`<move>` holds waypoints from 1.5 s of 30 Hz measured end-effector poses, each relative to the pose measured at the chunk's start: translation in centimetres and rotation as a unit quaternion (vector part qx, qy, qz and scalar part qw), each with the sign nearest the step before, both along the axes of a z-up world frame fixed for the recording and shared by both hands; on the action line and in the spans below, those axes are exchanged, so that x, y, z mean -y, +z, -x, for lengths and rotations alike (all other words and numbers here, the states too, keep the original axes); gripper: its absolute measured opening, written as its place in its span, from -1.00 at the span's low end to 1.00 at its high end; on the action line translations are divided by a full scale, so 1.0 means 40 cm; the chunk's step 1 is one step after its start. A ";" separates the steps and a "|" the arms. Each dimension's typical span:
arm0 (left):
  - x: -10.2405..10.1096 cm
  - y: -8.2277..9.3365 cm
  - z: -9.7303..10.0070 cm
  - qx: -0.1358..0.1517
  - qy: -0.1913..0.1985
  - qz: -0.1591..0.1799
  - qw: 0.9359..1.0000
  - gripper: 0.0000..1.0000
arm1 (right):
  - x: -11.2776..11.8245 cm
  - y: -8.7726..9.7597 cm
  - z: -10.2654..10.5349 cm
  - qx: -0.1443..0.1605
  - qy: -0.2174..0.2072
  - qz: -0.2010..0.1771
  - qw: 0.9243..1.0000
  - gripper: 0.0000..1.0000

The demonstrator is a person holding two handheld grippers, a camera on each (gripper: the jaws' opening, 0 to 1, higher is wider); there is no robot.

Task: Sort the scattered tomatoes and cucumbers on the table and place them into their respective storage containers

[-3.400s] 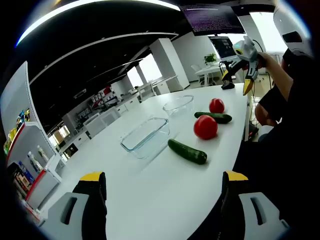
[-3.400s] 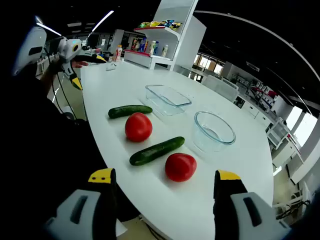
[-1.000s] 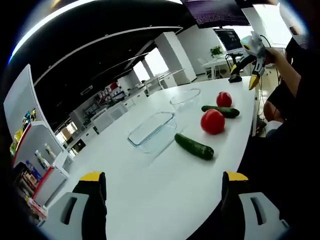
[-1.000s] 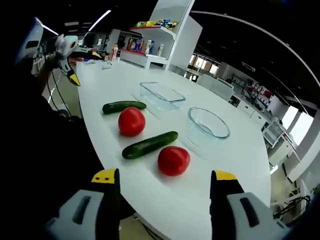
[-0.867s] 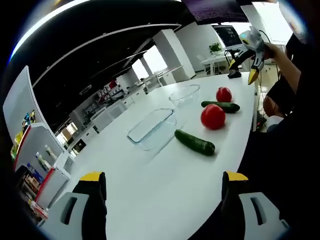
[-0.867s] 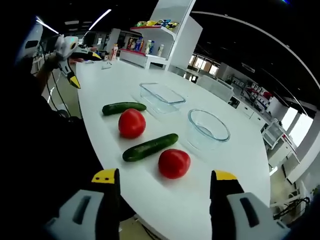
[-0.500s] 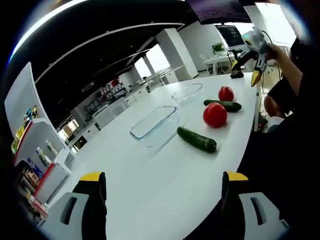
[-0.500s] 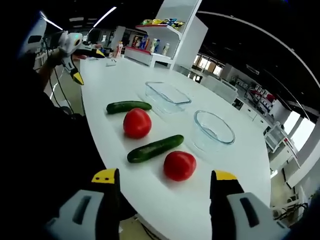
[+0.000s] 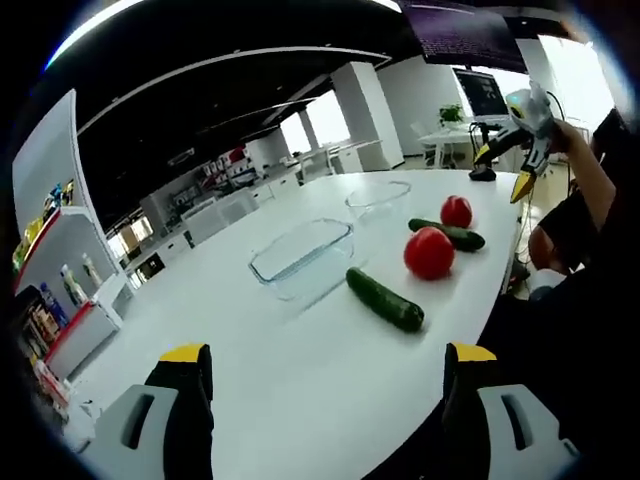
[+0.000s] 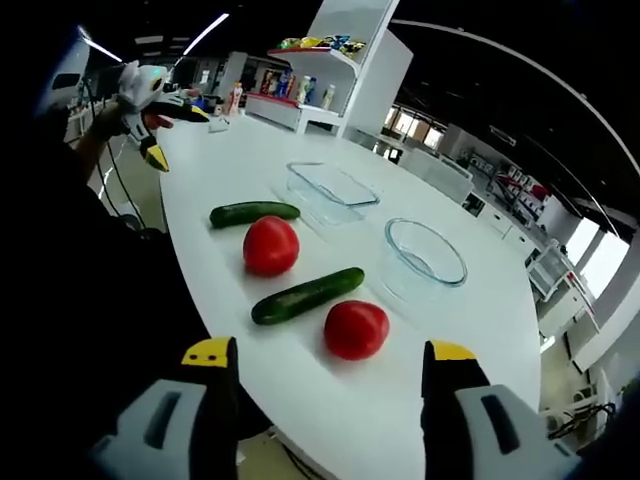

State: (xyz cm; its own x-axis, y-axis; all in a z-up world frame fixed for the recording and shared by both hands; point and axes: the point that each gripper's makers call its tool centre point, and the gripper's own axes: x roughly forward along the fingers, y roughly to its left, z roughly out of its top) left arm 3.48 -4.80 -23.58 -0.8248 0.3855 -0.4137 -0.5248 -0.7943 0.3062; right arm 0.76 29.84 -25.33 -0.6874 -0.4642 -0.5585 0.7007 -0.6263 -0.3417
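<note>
Currently I'm holding the left hand-held gripper (image 9: 325, 375) and right hand-held gripper (image 10: 326, 365) wide apart above the tabletop (image 10: 470, 330) edge; tomatoes (image 10: 356, 329) and cucumbers (image 10: 307, 294) are lying beside the glass containers (image 10: 425, 256).

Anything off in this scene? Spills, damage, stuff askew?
Nothing stands out. Two red tomatoes and two dark green cucumbers lie loose on the white table, intact. The rectangular glass dish and round glass bowl sit upright and empty. No spills visible.
</note>
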 end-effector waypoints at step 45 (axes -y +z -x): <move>-0.216 -0.005 0.147 -0.009 0.003 -0.075 0.997 0.76 | -0.051 0.029 -0.018 -0.009 -0.001 0.010 1.000 0.46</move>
State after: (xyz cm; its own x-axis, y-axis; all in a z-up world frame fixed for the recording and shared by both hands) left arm -2.39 3.84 -23.79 -0.8341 0.4369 -0.3366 -0.5152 -0.8352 0.1926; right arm 1.49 31.87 -24.17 -0.6981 -0.4746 -0.5361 0.6935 -0.6343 -0.3416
